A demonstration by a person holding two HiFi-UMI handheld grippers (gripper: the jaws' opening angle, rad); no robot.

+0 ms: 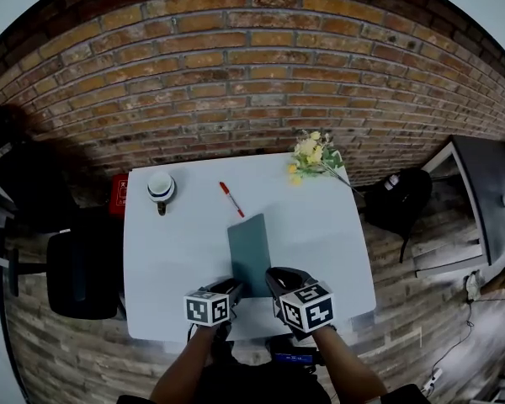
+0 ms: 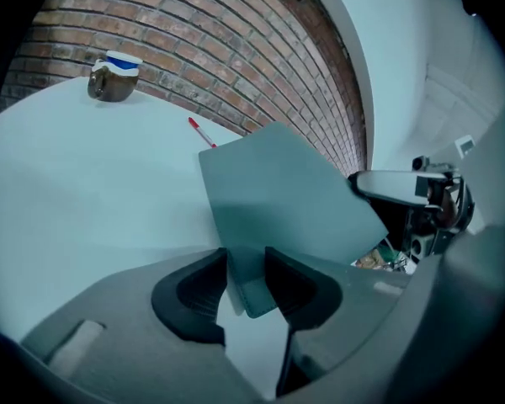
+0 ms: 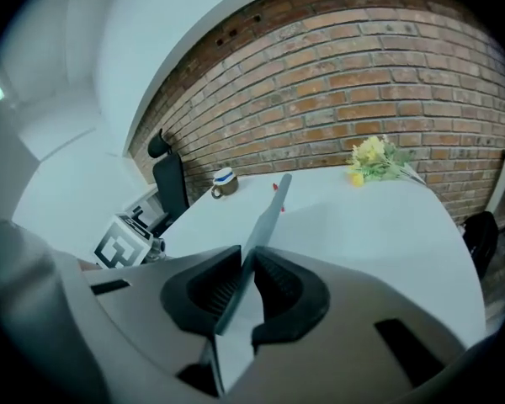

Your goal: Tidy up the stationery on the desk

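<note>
While left tool and right tool each clamp the teal notebook, the mug hides its contents.

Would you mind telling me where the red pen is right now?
In the head view, the red pen lies right of the mug, just beyond the teal notebook.

One teal notebook, one red pen, one mug, one bunch of yellow flowers, one white desk.

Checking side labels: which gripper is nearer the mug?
Left. The left gripper is at the desk's near edge, slightly right of the mug; the right gripper is farther right, beyond the notebook.
</note>
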